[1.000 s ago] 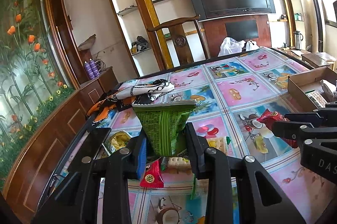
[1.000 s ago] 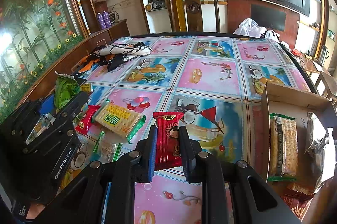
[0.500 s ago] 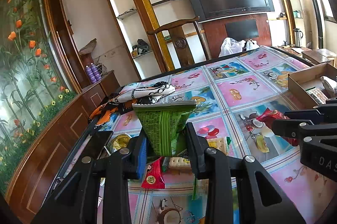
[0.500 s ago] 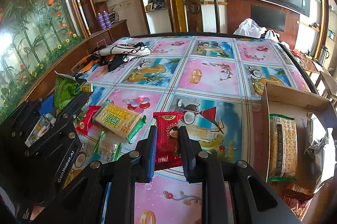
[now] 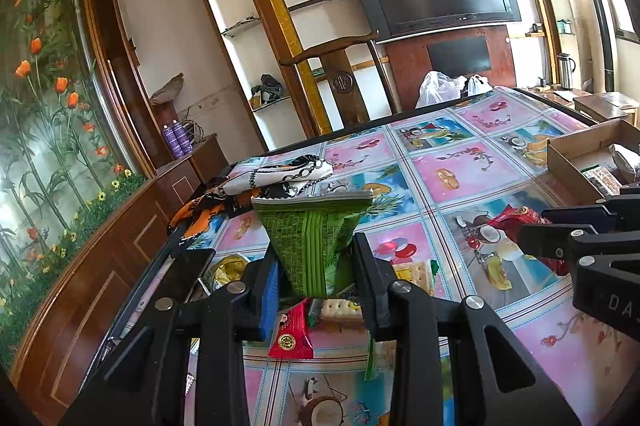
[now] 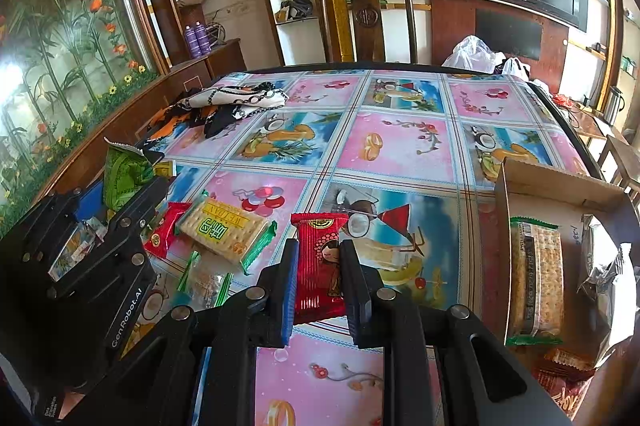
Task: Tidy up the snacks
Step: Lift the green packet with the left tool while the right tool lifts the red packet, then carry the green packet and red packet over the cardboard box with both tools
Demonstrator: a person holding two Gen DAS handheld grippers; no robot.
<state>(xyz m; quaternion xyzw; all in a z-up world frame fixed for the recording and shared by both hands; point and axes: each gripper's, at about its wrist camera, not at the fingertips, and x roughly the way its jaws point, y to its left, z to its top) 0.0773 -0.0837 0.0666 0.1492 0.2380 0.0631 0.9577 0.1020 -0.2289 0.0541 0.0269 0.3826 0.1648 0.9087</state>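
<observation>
My left fingers (image 5: 314, 274) clamp a green foil snack pouch (image 5: 314, 238); my right fingers (image 6: 318, 284) clamp a red wrapped snack (image 6: 318, 262). Either slick wrapper may slip before reaching the cardboard box (image 6: 560, 186).

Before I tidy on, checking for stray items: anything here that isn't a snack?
Yes: crumpled scarves lie heaped at the table's far left corner, cloth among food. Snacks themselves look intact.

wrist views, close, sharing table (image 5: 460, 170)

The right gripper (image 6: 318, 266) clamps a red snack packet (image 6: 319, 262) above the table (image 6: 400, 154).
</observation>
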